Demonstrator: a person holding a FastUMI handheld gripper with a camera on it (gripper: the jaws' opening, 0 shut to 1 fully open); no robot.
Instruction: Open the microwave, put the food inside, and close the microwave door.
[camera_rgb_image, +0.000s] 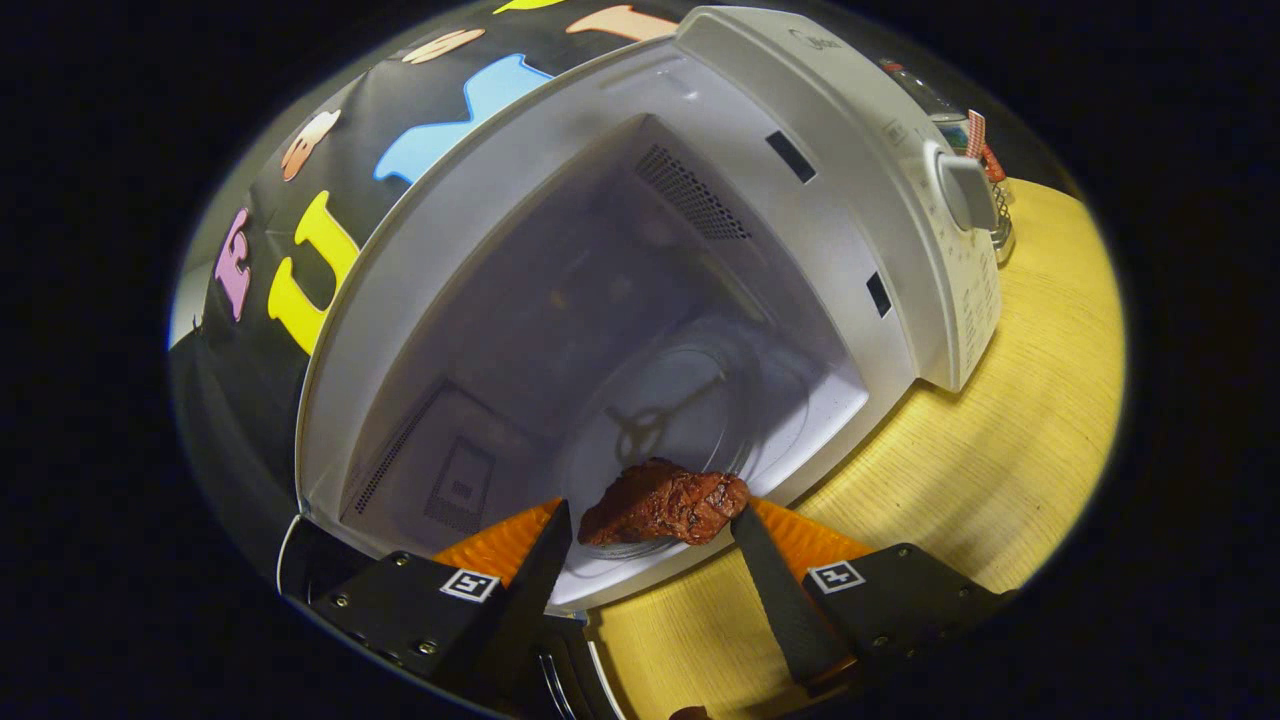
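Glossy brown, the lumpy piece of cooked meat (664, 502) sits pinched in our gripper (650, 520) at the mouth of the white microwave (560, 190). We hold it low over the microwave's clear glass turntable (700, 390), ready to set down, we judge; the door stands open.

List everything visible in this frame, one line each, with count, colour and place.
Microwave: one, white, door open, on the table.
Glass turntable: one, clear, on the microwave floor.
Piece of meat: one, reddish brown, at the near edge of the turntable, between the fingertips.
Table: one, light wood, under the microwave.
Jar: one, clear with a red-and-white tag, behind the microwave; contents unclear.
Gripper: one, fingers either side of the meat; contact unclear.
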